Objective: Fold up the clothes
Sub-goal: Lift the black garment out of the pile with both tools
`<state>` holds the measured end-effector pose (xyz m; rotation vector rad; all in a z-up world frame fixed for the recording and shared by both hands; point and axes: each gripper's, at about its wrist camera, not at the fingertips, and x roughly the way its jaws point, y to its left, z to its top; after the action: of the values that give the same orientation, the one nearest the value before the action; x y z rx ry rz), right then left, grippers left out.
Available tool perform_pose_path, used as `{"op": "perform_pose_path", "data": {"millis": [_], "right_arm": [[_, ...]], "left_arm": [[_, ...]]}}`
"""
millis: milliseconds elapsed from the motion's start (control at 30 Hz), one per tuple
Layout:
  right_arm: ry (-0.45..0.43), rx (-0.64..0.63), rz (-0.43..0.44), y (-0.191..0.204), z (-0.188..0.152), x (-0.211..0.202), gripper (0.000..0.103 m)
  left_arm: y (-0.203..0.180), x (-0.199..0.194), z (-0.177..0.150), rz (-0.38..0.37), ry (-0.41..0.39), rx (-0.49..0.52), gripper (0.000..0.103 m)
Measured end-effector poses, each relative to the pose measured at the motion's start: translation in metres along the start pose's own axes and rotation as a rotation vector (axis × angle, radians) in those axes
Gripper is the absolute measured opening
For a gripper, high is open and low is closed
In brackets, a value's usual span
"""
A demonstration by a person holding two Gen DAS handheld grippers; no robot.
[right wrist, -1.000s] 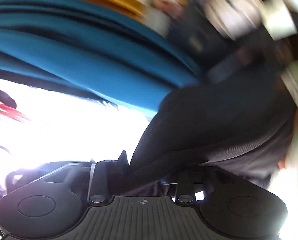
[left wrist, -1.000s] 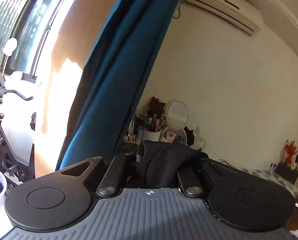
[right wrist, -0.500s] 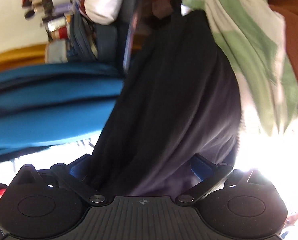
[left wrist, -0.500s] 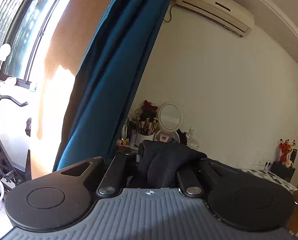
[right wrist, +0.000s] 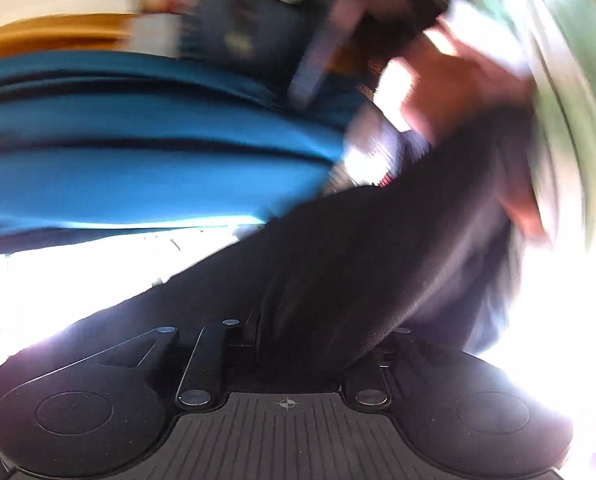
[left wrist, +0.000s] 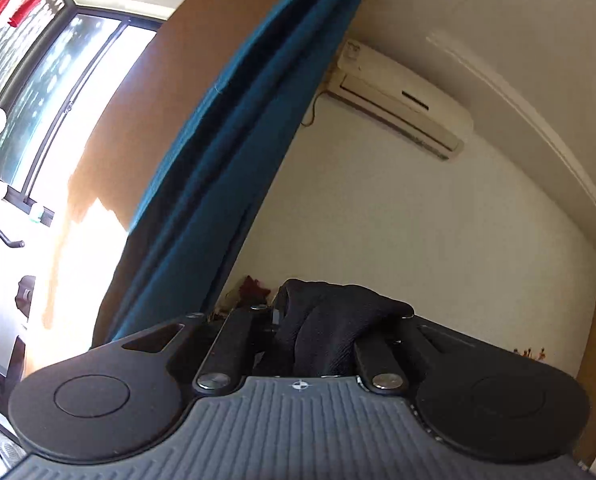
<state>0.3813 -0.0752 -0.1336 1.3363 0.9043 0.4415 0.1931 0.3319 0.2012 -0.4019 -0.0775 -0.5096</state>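
Left gripper [left wrist: 318,320]: my fingers are clamped tight on a bunched fold of the black garment [left wrist: 330,332]. The cloth humps up between the two link arms, right at the near edge of the left wrist view. The gripper is tilted up toward the white wall [left wrist: 438,240]. A teal curtain [left wrist: 233,168] runs diagonally on the left, with a brown curtain [left wrist: 145,92] beside it and the window [left wrist: 37,92] at far left. An air conditioner [left wrist: 402,100] sits high on the wall; I can't read any brand or label on it.

Right gripper [right wrist: 298,340]: its jaws have just been closing, and they now pinch the same black garment [right wrist: 358,264]. The fabric fills the gap between the link arms and drapes away up and to the right. The right wrist view is badly motion-blurred. The teal curtain [right wrist: 137,152] is on the left, and a green and white cloth [right wrist: 570,92] is at far right. No readable writing anywhere; the only mark is a small crosshair symbol [right wrist: 285,402] on the gripper body.
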Motion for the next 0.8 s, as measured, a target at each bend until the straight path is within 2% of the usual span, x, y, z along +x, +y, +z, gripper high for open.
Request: {"op": "perform_pose_path", "data": {"millis": [133,200,300,400,500,600,733,800], "right_arm": [[-0.16,-0.152,0.161,0.042,-0.003,-0.098,0.015],[-0.266,-0.241,0.23,0.061,-0.016,-0.158,0.015],[-0.454,-0.365,0.313,0.092,-0.038,-0.246,0.015],[-0.646,-0.461,0.325,0.109,-0.07,-0.329,0.015],[-0.783,-0.504,0.304,0.11,-0.099,-0.398,0.015],[-0.877,-0.541,0.234,0.101,-0.127,-0.455,0.015],[-0.954,-0.533,0.206,0.071,-0.16,-0.521,0.015],[-0.979,-0.525,0.216,0.053,-0.174,-0.557,0.015]], "left_arm": [[0.013,0.012,0.006,-0.017,-0.009,-0.055,0.008],[0.016,0.022,0.004,-0.026,0.01,-0.072,0.008],[0.011,0.047,-0.009,-0.085,0.053,-0.102,0.008],[-0.009,0.079,-0.021,-0.191,0.075,-0.13,0.008],[-0.038,0.105,-0.031,-0.351,0.055,-0.203,0.008],[-0.078,0.125,-0.039,-0.507,0.049,-0.261,0.009],[-0.155,0.138,-0.059,-0.665,0.084,-0.219,0.009],[-0.203,0.137,-0.073,-0.715,0.095,-0.193,0.009]]}}
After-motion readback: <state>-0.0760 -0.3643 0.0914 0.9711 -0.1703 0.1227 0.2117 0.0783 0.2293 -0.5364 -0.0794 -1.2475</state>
